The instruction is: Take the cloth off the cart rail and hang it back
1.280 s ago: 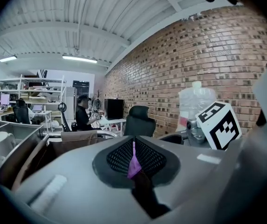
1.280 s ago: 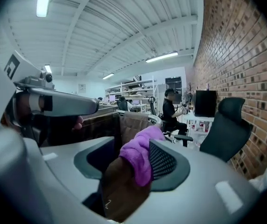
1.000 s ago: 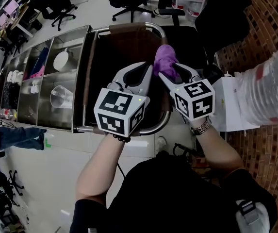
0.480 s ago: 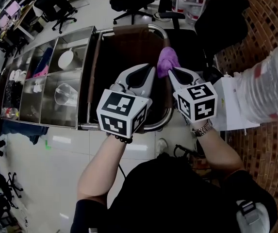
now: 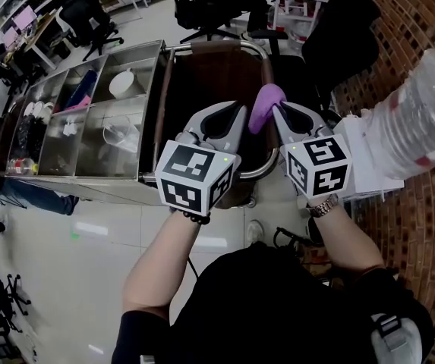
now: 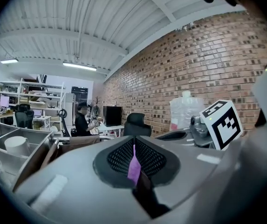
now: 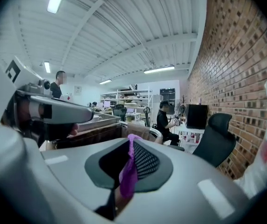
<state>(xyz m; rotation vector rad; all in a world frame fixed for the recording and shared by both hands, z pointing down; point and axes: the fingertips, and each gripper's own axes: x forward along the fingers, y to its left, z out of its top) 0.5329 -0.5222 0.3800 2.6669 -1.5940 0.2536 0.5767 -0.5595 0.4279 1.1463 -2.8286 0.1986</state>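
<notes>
A purple cloth (image 5: 265,105) hangs bunched between my two grippers, over the right side of the cart's chrome rail (image 5: 256,173). My left gripper (image 5: 234,118) is shut on it; in the left gripper view a thin strip of cloth (image 6: 133,168) is pinched between the mesh pads (image 6: 148,158). My right gripper (image 5: 279,114) has just closed on the cloth, and a purple fold (image 7: 127,176) fills the gap between its jaws in the right gripper view. Whether the cloth still touches the rail is hidden by the grippers.
The cart's steel trays (image 5: 96,154) hold a white bowl (image 5: 122,83), a clear cup (image 5: 118,133) and small items. Office chairs (image 5: 217,6) stand beyond the cart. A brick wall (image 5: 399,29) and a plastic-wrapped bundle (image 5: 422,127) are at the right. A person (image 6: 82,120) sits at a far desk.
Both grippers have risen and drawn back from the cart with the cloth between them. The right gripper's jaws closed on the cloth. The cloth now sits higher, pulled up from the rail.
</notes>
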